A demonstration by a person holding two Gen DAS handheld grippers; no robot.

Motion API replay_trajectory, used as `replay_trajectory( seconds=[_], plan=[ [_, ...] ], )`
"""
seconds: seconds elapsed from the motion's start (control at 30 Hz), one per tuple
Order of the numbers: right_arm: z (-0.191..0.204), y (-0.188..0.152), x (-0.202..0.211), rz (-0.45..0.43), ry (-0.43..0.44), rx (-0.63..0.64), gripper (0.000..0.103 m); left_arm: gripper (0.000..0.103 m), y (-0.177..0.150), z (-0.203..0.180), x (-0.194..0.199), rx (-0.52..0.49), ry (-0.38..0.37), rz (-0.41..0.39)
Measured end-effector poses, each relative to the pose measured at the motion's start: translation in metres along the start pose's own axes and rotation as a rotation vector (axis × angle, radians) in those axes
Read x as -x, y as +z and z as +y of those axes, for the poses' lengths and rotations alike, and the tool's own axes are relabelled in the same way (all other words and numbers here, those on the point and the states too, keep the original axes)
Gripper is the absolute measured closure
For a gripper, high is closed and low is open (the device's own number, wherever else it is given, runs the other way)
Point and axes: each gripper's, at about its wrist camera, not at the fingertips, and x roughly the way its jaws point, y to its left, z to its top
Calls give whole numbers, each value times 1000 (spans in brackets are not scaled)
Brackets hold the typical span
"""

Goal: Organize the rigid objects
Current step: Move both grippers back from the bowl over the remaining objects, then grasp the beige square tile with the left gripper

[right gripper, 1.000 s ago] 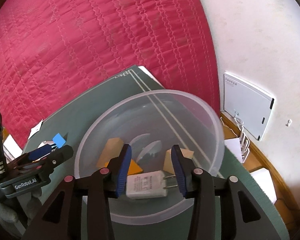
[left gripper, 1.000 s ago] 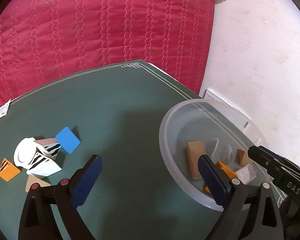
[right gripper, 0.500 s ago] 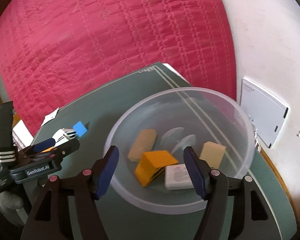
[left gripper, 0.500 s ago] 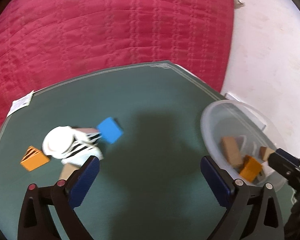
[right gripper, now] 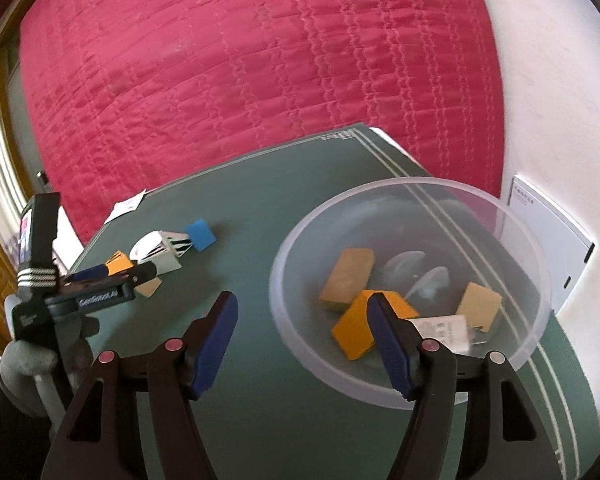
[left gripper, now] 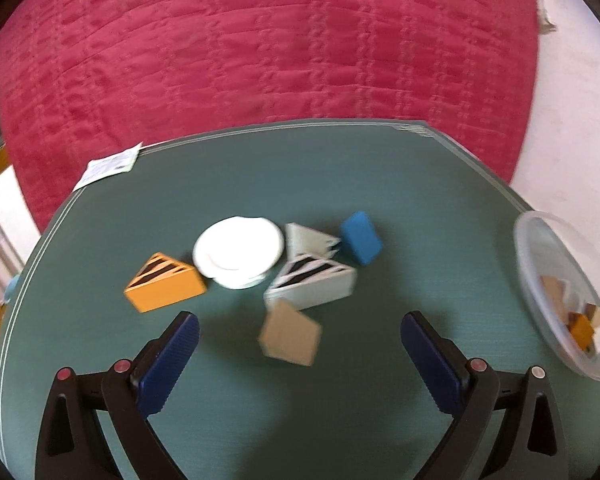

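- A red quilted cover fills the background beyond both grippers.
- The green mat lies under both grippers and runs ahead of them to the quilt's edge.
- The clear plastic bowl sits just ahead of the right gripper and to its right; the right-hand finger crosses in front of the near rim. From the left gripper, the bowl is at the far right edge.
- In the bowl lie a tan block, an orange block, a second tan block and a white charger, all ahead of the right gripper's right finger.
- The right gripper's fingers stand apart with nothing between them, only mat.
- The left gripper is spread wide and empty above the mat; a gloved hand holds it, off to the right gripper's left.
- A white round lid sits ahead of the left gripper, slightly left.
- A white striped wedge lies just right of the lid, straight ahead.
- An orange striped wedge lies just left of the lid, ahead of the left finger.
- A tan square tile lies nearest, between the left gripper's fingertips in view, blurred.
- A blue block sits furthest ahead, to the right, beside the white wedge.
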Motion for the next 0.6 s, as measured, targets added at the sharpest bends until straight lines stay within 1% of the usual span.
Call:
replay_trajectory(
  seconds=[0.17,0.5,0.6],
  plan=[
    [11,-4,-6,21,22,20,35,1,-3,13,-9,28,39,31],
    [35,-12,-15,48,66,70,34,1,-4,23,-20,36,72,77],
    [40,-14,-17,54,72,81,34,1,-5,26,-25,34,103,107]
  ],
)
